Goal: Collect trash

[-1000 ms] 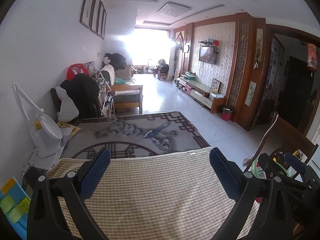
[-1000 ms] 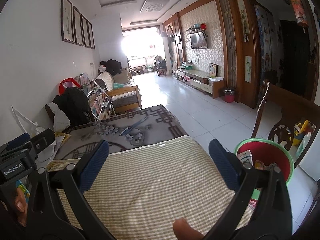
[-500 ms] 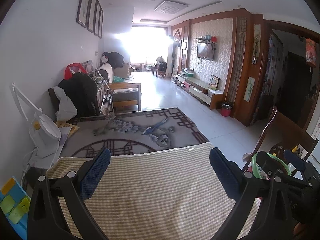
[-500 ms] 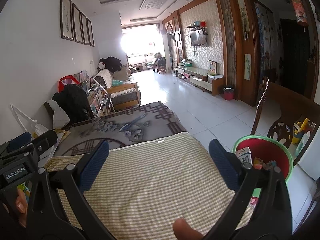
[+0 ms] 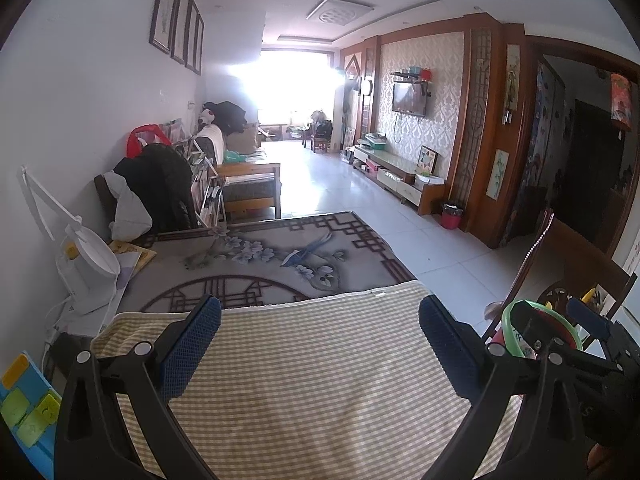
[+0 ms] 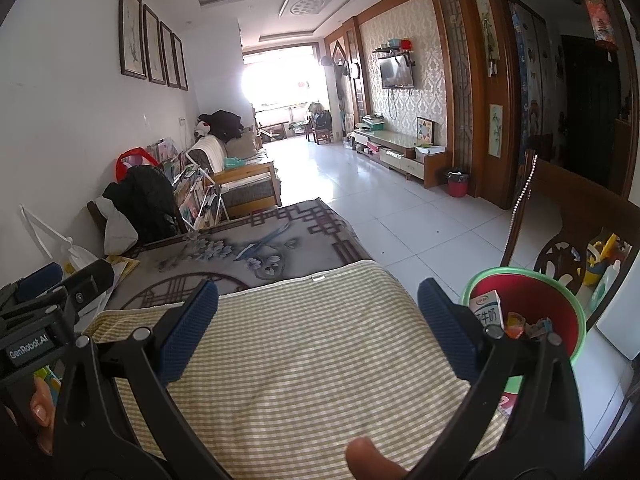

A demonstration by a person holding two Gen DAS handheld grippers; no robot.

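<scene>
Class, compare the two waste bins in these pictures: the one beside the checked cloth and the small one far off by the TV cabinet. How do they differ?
The near bin has a green rim and red inside; the far bin is red with what looks like a dark liner. The near bin shows a milk carton and wrappers; the far bin's contents cannot be seen. The near bin stands beside a chair, the far bin by the TV cabinet. Both stand upright on the floor.

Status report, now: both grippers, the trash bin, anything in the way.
Left gripper open, empty. Right gripper open, empty. Trash bin beside the checked cloth, milk carton inside. Nothing on the cloth.
</scene>
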